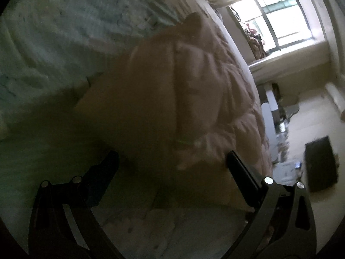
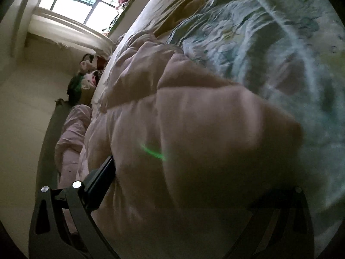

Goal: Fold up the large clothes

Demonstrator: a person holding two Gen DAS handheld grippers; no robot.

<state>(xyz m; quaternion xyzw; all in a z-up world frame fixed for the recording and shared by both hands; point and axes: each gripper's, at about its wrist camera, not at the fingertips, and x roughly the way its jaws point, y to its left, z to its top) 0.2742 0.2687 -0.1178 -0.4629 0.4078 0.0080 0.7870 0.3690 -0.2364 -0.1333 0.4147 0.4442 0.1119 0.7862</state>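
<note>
A pale pink padded garment point(image 1: 194, 90) lies bunched on a bed, over a blue-green floral bedspread point(image 1: 54, 43). In the left wrist view my left gripper point(image 1: 172, 159) is open, its two black fingers wide apart on either side of a fold of the garment, close above the bed. In the right wrist view the same garment point(image 2: 194, 129) fills the middle. My right gripper point(image 2: 194, 172) has its left finger point(image 2: 101, 179) pressed against the cloth; the right finger is hidden under the fabric. Both views are blurred.
The bedspread point(image 2: 269, 43) covers the bed. A bright window point(image 1: 280, 15) and its sill lie past the bed's edge, with a light floor point(image 1: 312, 116), a dark box point(image 1: 321, 164) and clutter. In the right wrist view more clothes point(image 2: 84, 79) pile by the bed.
</note>
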